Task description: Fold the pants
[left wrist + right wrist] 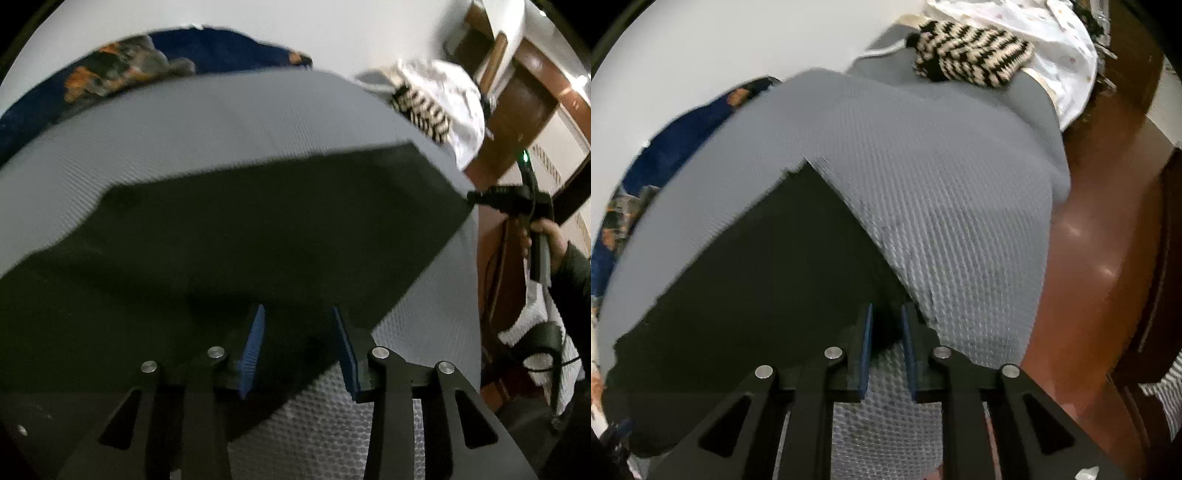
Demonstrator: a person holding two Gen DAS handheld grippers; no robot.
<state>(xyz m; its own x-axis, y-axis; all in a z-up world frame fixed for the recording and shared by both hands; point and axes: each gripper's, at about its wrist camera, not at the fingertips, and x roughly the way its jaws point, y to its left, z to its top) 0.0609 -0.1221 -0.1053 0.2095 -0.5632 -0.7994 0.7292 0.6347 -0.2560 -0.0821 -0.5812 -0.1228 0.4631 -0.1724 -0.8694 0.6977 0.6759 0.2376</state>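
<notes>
The left gripper [299, 350], jaws apart over the pants [221, 240] at lower centre, and the right gripper [886, 347], narrowly parted around their corner, should probably be clamped evenly before anything's lifted.

Dark pants [229, 236] lie flat (on gray mat [221, 122]) before left gripper [298, 314].

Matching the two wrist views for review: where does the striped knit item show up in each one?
Left wrist: the striped knit sits upper right, at the mat's far corner, against white cloth.
Right wrist: the striped knit lies at top, right of centre, on the mat's far end, beside the white cloth.
Shared landmark: the grey mat under the dark pants.
</notes>
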